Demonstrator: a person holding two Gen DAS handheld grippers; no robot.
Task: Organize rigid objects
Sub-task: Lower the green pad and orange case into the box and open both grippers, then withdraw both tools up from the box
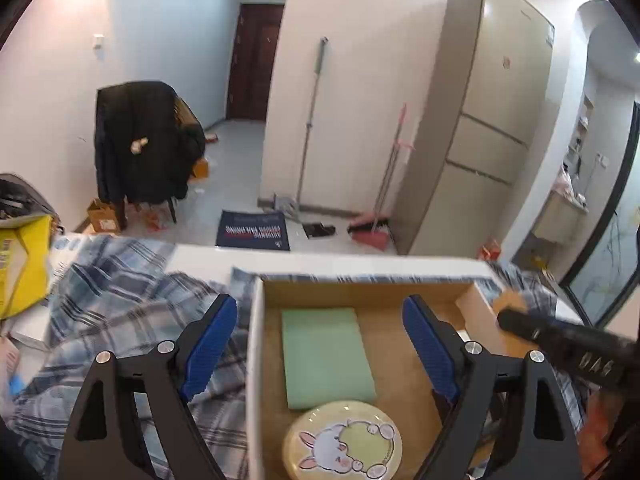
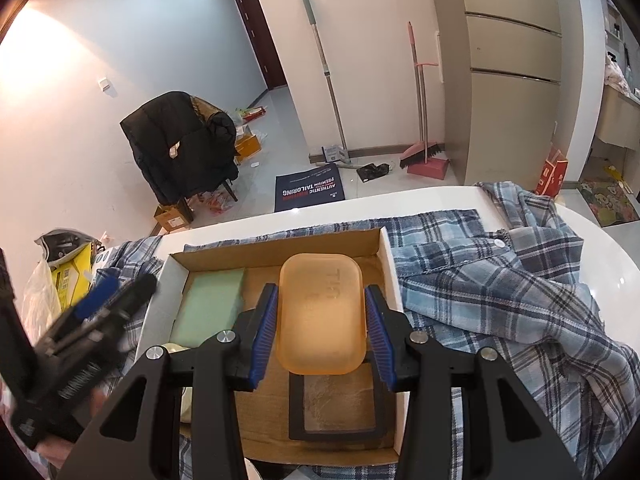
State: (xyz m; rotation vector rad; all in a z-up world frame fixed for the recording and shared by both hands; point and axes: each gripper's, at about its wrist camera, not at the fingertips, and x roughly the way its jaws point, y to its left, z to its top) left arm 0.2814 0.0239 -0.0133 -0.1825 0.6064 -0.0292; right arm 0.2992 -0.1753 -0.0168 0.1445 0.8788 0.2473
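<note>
White table [image 2: 600, 248] with cardboard box [image 2: 280, 252], left fingers [image 1: 320, 348] released, right fingers [image 2: 322, 336] grasping orange tray [image 2: 322, 312]

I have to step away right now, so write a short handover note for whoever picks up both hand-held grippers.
Left hand-held gripper: open, empty, above the cardboard box.
Right hand-held gripper: shut on the orange translucent tray, held over the box's right side, above a black-framed square on the box floor.
In the box already: green pad at far left, round bunny tin nearer.
Left to do: set the orange tray down in the box and release it. No other loose items show on the plaid cloth.
</note>
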